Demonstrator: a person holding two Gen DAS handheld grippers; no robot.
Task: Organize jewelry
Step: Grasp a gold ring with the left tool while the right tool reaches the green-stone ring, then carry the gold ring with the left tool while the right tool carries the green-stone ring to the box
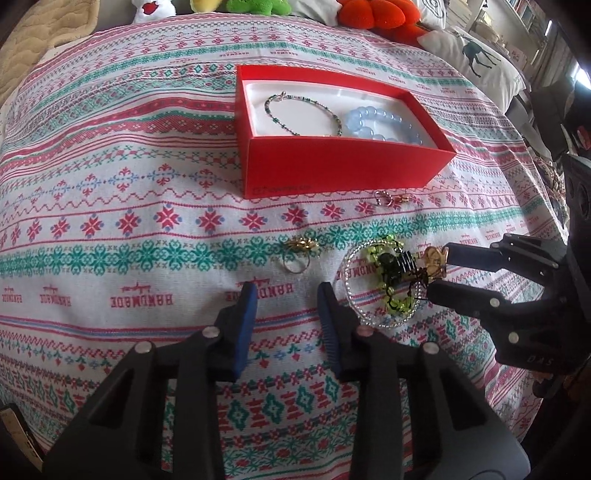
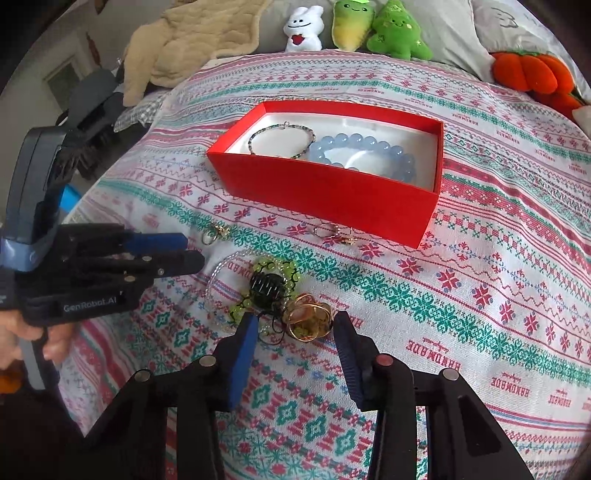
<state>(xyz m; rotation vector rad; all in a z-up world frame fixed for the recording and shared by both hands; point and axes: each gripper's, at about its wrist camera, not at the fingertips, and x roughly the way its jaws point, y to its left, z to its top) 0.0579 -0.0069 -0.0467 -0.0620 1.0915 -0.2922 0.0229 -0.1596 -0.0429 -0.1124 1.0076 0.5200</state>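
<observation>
Left gripper (image 1: 287,295): jaws apart, holding nothing, over the patterned cloth (image 1: 110,206).
Right gripper (image 2: 295,328): jaws wide apart on each side of the gold ring (image 2: 308,319), not squeezing it.
Red box (image 2: 332,199): holds a thin bead bracelet (image 2: 280,139) and a blue bead bracelet (image 2: 364,155).
Loose jewelry: green bead piece (image 2: 266,284) beside the gold ring, near the box.

A patterned tablecloth (image 2: 480,258) in red, green and white bands (the word HANDMADE woven into it) covers the whole surface. Along its far edge sit plush toys: a white bunny (image 2: 303,27) holding a red heart, a yellow-green plush (image 2: 349,24) just beside it, a green tree-shaped plush (image 2: 399,33), and an orange pumpkin plush (image 2: 528,72) toward the far right corner. A beige quilted blanket (image 2: 192,40) lies bunched beyond the far left corner. A white cushion printed with a dark deer (image 1: 480,59) rests past the far right edge.
</observation>
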